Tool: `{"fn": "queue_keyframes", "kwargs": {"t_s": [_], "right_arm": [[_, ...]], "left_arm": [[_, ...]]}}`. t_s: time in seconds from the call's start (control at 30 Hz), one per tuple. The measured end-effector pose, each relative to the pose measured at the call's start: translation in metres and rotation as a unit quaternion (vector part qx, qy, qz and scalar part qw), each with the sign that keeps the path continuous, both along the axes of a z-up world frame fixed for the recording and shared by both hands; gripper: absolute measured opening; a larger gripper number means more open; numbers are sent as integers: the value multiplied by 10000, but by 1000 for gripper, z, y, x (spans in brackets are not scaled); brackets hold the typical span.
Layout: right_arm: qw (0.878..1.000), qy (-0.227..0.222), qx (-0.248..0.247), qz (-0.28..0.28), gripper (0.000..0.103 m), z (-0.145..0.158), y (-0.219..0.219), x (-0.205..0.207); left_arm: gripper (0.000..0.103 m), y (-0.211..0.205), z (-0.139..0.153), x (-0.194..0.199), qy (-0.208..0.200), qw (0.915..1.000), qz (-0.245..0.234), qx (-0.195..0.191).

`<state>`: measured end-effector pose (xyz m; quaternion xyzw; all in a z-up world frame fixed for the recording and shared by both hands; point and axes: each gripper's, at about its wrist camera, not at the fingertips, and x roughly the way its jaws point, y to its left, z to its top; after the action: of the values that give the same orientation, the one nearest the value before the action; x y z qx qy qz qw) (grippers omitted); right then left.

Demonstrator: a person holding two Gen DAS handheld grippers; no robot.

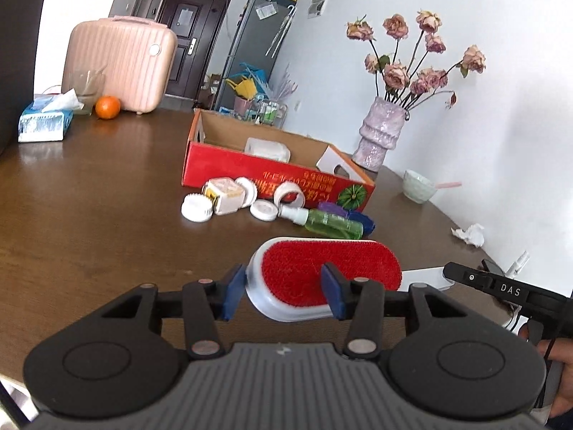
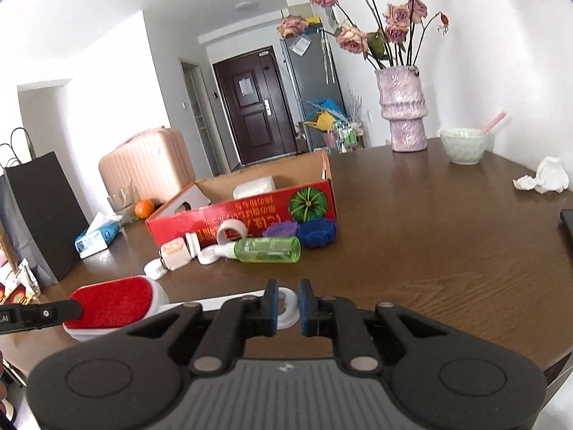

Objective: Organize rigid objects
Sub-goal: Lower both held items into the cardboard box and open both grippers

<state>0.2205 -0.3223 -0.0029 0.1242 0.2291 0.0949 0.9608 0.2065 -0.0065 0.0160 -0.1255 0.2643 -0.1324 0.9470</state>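
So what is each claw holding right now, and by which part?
The left claw grips the red lint brush across its head; the right claw is shut on the brush's white handle end.

This is a lived-in home, seen across a dark brown wooden dining table (image 2: 429, 251). On its far right stands a lumpy pink ceramic vase (image 2: 403, 107) of dried roses beside a pale green bowl (image 2: 462, 145); on its far left sit a ribbed pink hard-shell suitcase (image 1: 120, 64), an orange (image 1: 107, 107) and a blue tissue pack (image 1: 44, 120). Beyond the table, a dark brown panelled entrance door (image 2: 252, 107) and a tall grey refrigerator (image 2: 311, 86) close off a white-walled hallway.
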Motion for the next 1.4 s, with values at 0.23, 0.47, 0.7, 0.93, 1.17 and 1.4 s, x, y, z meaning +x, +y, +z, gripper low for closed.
{"fn": "queue_keyframes", "kwargs": {"t_s": [0.23, 0.47, 0.7, 0.93, 1.17, 1.4], "right_arm": [[9989, -416, -195, -97, 12, 18, 9, 45], [9982, -587, -100, -43, 12, 39, 13, 136], [9989, -456, -54, 3, 12, 32, 23, 224], [9985, -368, -380, 109, 12, 3, 39, 284], [9943, -500, -764, 550, 11, -16, 55, 290], [9889, -632, -1154, 686, 14, -27, 69, 283]], "left_arm": [[47, 1, 16, 48, -275, 9995, 146, -77], [47, 0, 46, 128, -768, 9966, 262, 133], [47, 8, 40, 211, -660, 9970, 339, 205], [47, 12, 8, 261, -415, 9973, 465, 394], [48, 10, -18, 270, -276, 9987, 58, 415], [59, 1, -21, 261, -521, 9948, 100, 864]]}}
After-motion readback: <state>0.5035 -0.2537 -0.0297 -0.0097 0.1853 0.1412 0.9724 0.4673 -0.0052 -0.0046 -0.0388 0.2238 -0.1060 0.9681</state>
